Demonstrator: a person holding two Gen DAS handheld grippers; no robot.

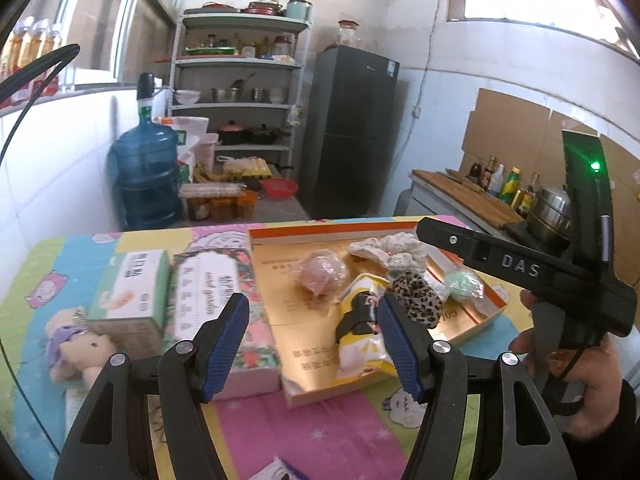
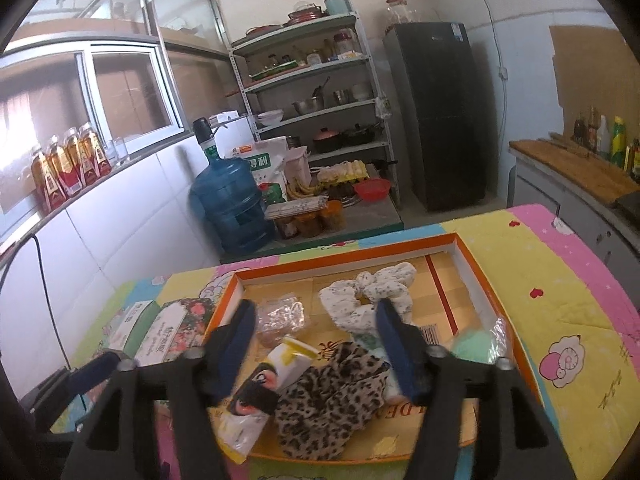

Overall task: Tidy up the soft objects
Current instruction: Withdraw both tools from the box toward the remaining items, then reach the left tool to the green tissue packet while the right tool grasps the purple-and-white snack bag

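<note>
Right wrist view: right gripper released, empty, poised above leopard scrunchie lying in orange box w/ white scrunchie, prob next pick; left gripper also spread, holding nothing.

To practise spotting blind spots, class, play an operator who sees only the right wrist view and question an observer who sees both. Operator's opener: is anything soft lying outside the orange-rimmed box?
Observer: Yes. A plush toy with purple hair lies left of the green-and-white box.
Operator: Is the left gripper holding anything?
Observer: No. The left gripper is open, with nothing between its pads.
Operator: Any indicator lit on my unit?
Observer: A green light glows on the upright part of the right gripper.
</note>
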